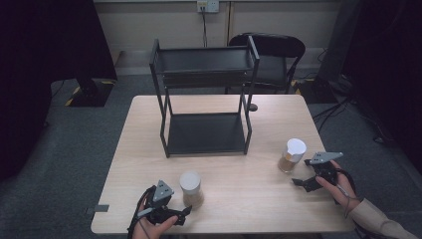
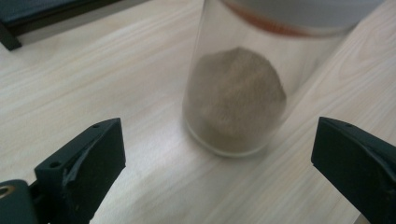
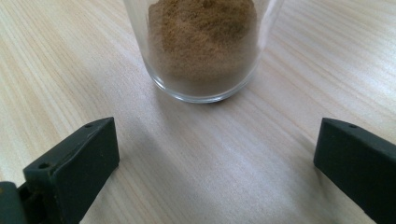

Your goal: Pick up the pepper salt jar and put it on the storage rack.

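My left gripper [image 1: 185, 216] sits near the table's [image 1: 149, 149] near edge, a little left of its middle, jaws spread wide with nothing between the pads. Just ahead of it stands the left jar [image 1: 191, 189] — clear glass, white lid, greyish-tan powder in the bottom — upright and apart from my jaws; in the left gripper view the left jar [image 2: 233, 105] is past the tips and slightly right of centre, so I judge this is the approach, not yet the grasp.

Farther back, at the middle of the table toward its far edge, waits the black 2-tier rack [image 1: 205, 99], both shelves bare — my guess is the jars are meant for it.

Near the right edge, the right jar [image 1: 292, 155] stands upright with browner powder, and my right gripper [image 1: 296, 182] lies just on its near side, jaws also fully wide and holding nothing; the right gripper view puts the right jar [image 3: 203, 51] ahead of the tips.

Next I should slide each gripper forward until the glass is between the pads, centre it, then close gently — low on the body, keeping the jars upright
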`<state>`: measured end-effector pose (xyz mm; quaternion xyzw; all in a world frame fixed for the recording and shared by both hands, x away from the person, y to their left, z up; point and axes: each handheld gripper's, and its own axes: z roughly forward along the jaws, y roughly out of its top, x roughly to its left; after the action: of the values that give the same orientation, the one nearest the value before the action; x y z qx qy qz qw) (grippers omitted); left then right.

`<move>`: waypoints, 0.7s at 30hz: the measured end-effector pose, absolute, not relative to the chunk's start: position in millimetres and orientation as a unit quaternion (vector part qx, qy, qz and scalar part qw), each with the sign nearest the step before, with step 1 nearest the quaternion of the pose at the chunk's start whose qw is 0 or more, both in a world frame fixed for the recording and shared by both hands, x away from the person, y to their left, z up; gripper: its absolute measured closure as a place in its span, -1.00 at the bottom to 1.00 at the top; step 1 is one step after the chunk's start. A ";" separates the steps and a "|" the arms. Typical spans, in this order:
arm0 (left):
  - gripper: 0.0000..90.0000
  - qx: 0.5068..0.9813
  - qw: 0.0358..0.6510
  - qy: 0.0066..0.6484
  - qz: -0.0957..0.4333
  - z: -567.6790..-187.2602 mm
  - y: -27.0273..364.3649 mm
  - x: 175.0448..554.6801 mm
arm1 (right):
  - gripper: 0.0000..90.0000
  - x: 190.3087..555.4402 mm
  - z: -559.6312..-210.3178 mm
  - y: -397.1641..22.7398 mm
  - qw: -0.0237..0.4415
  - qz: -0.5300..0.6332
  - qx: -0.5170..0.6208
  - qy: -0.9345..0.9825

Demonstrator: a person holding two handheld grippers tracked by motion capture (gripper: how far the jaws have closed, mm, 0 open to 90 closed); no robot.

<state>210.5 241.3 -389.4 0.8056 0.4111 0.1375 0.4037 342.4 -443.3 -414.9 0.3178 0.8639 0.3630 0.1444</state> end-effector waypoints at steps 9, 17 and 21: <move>-0.94 0.788 0.438 0.412 0.132 -391.0 237.9 215.3 | -1.00 342.4 -414.8 -443.3 0.144 0.363 0.318 0.864; -0.89 0.774 0.456 0.414 0.144 -390.1 234.2 218.0 | -1.00 342.4 -414.8 -443.3 0.144 0.363 0.318 0.864; -0.88 0.770 0.466 0.410 0.145 -392.9 232.2 220.6 | -1.00 342.4 -415.0 -443.3 0.144 0.363 0.317 0.864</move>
<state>220.6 232.2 -392.9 0.7704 0.4097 0.1449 0.4665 342.4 -443.3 -415.0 0.3174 0.8640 0.3632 0.1445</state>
